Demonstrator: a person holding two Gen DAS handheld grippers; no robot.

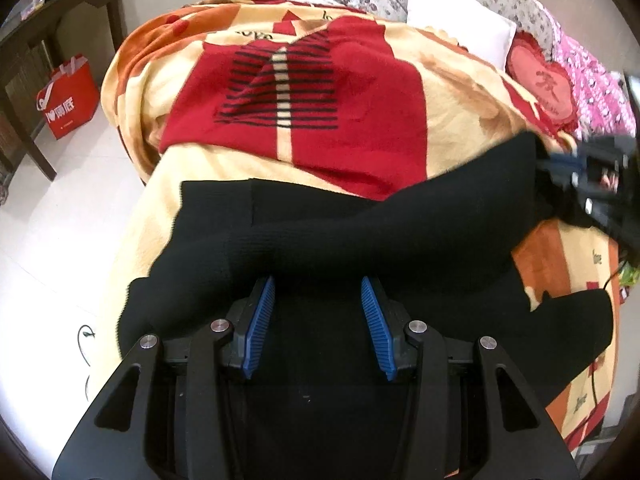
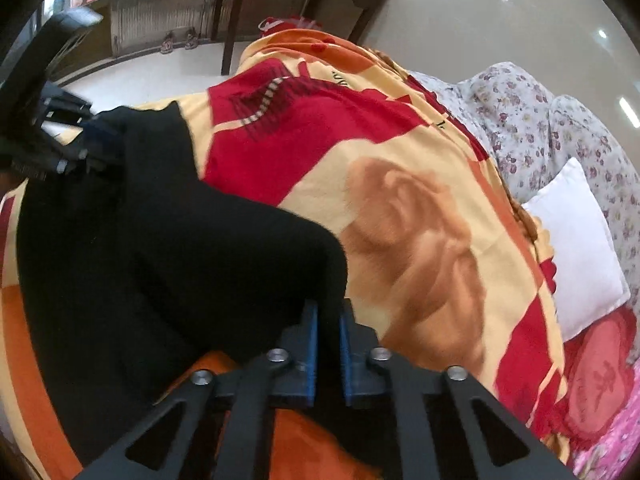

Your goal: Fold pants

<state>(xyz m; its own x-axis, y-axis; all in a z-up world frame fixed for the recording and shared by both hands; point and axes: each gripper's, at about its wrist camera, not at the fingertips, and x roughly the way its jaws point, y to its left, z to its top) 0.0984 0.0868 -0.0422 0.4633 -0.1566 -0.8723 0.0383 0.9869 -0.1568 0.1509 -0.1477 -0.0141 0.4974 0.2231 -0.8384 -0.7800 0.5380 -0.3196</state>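
Observation:
Black pants [image 1: 360,232] lie on a yellow, red and orange blanket [image 1: 344,92] on a bed. In the left wrist view my left gripper [image 1: 318,292] is open, its blue pads [image 1: 260,320] spread over the near part of the pants, with cloth lying between and under them. My right gripper shows at the right edge of that view [image 1: 560,166], at the far end of the pants. In the right wrist view my right gripper [image 2: 329,320] is shut on a raised fold of the pants [image 2: 180,248]. My left gripper shows there at the far left [image 2: 96,140].
A white pillow [image 1: 456,20], a red heart cushion [image 1: 540,84] and floral bedding [image 2: 520,112] lie at the head of the bed. A dark wooden table [image 1: 36,60] and a red bag [image 1: 68,96] stand on the floor to the left.

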